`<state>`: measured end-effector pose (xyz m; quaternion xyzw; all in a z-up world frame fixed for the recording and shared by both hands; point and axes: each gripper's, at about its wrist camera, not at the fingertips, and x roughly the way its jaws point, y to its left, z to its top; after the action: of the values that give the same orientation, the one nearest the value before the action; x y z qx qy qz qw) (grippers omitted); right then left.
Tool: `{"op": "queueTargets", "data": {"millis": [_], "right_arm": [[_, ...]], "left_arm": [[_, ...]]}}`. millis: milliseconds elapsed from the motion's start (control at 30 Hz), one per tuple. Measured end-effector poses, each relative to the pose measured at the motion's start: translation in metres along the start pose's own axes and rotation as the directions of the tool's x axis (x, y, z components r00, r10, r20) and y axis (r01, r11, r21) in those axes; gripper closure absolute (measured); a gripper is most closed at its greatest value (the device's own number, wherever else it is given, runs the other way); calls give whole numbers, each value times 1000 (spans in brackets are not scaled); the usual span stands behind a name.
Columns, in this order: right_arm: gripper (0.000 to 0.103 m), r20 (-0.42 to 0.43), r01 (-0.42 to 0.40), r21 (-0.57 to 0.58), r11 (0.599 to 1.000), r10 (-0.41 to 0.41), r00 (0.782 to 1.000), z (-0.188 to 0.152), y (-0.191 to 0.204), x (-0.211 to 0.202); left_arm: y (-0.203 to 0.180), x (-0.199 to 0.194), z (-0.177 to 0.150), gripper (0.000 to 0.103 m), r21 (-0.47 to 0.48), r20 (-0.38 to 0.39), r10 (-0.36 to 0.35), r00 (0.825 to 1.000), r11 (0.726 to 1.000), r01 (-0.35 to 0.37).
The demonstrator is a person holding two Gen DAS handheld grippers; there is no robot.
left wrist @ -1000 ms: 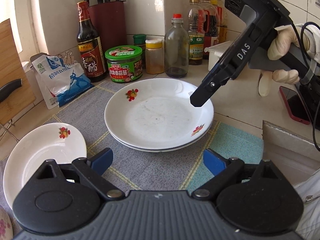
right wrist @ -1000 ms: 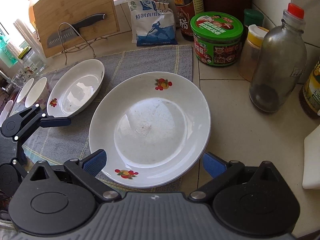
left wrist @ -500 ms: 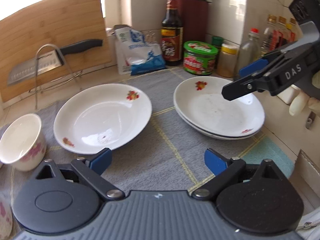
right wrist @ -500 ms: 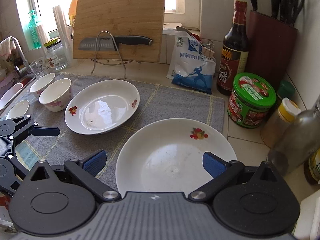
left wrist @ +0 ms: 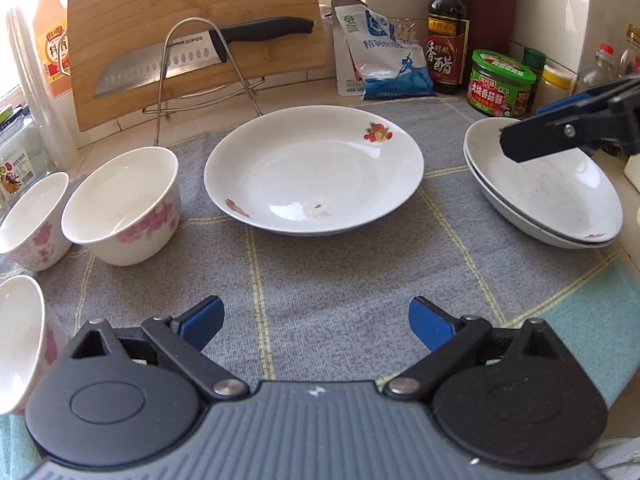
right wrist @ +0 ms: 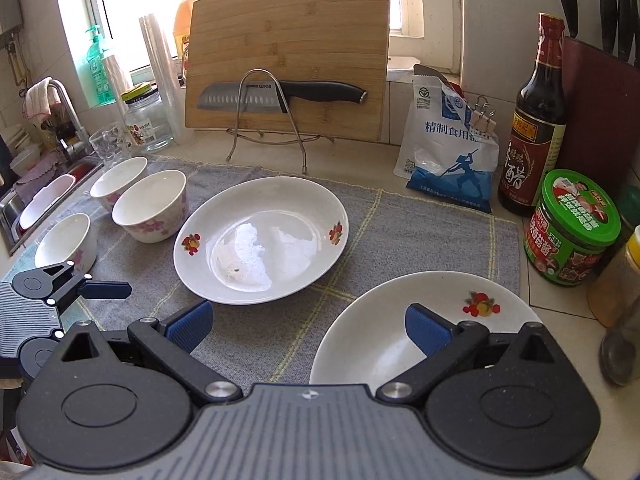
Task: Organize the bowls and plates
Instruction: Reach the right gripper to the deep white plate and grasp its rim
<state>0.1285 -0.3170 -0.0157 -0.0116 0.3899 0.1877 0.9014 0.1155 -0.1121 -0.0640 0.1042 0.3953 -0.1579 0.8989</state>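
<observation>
A single white plate with fruit prints (left wrist: 316, 172) (right wrist: 260, 240) lies in the middle of the grey cloth (left wrist: 340, 280). A stack of two like plates (left wrist: 552, 200) (right wrist: 380, 340) sits at the cloth's right end. Three white bowls with pink flowers (left wrist: 120, 204) (left wrist: 32, 220) (left wrist: 16, 336) stand upright at the left. My left gripper (left wrist: 316, 316) hangs open above bare cloth, short of the single plate. Above the near rim of the stack, my right gripper (right wrist: 310, 320) is open and holds nothing. One of its fingers (left wrist: 560, 136) shows over the stack in the left wrist view.
A wooden cutting board (right wrist: 288, 52) and a knife (right wrist: 280, 94) on a wire stand are at the back. A salt bag (right wrist: 448, 152), dark bottle (right wrist: 536, 128), green jar (right wrist: 572, 228) and knife block (right wrist: 600, 112) line the right. A sink (right wrist: 36, 200) lies far left.
Both views have swung leftward from the stacked plates. The single plate now sits centred in the left wrist view, and the bowls have come into sight. Both grippers stay open.
</observation>
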Motion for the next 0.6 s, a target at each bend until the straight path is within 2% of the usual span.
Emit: {"op": "queueTargets", "data": {"millis": [233,367,600], "right_arm": [[0,-39,46,1,999,-46,998,4,5,7],[0,-57,46,16,999,-45,997,7,5,13],[0,-96,40,-39,998,-43,994,22,7,33]], "left_arm": [[1,27,9,4,12,-9,-51,999,999,51],[5,36,12,1,5,-3,-77,997,997,77],[7,47,19,0,25,17,-97,995,995,96]]}}
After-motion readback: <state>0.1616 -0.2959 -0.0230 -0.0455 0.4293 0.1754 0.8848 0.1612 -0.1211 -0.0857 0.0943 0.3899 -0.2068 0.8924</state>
